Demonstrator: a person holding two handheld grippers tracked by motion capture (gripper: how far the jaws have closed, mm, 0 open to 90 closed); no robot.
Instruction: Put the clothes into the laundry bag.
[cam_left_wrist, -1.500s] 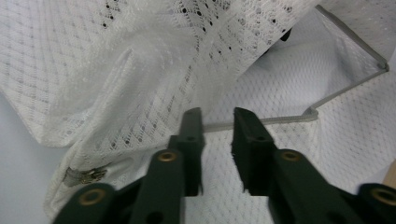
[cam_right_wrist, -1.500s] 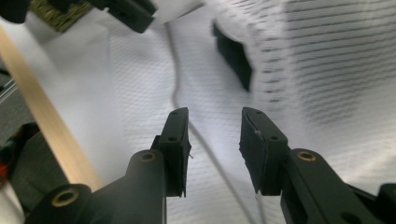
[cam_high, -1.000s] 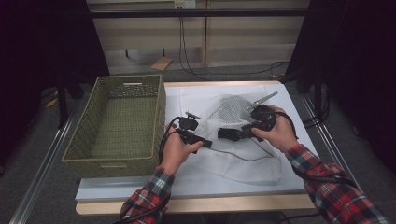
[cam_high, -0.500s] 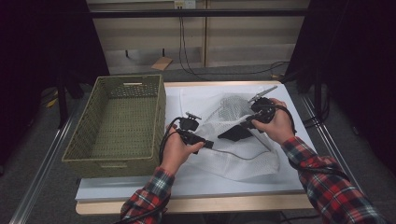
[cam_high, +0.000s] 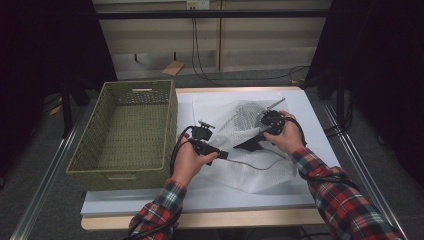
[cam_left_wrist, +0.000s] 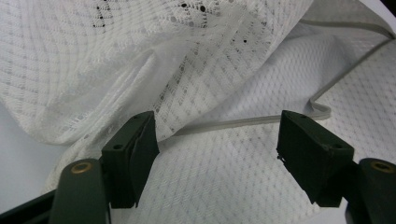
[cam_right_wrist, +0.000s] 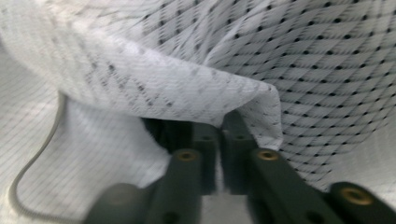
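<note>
On the white desk (cam_high: 310, 120) lay a white mesh laundry bag (cam_high: 250, 165), soft, perforated and rumpled, edged with a grey cord. Its right tool (cam_right_wrist: 219, 135) had just clenched on a raised fold of the mesh, hand tilted down. Nearby, the left tool (cam_left_wrist: 215, 149), jaws released and widening, hovered over the fabric beside a woven olive basket (cam_high: 125, 130).

My white table (cam_high: 310, 125) has a green wicker basket (cam_high: 125, 135) sitting on its left, mesh laundry bag (cam_high: 250, 165) spread beside it
</note>
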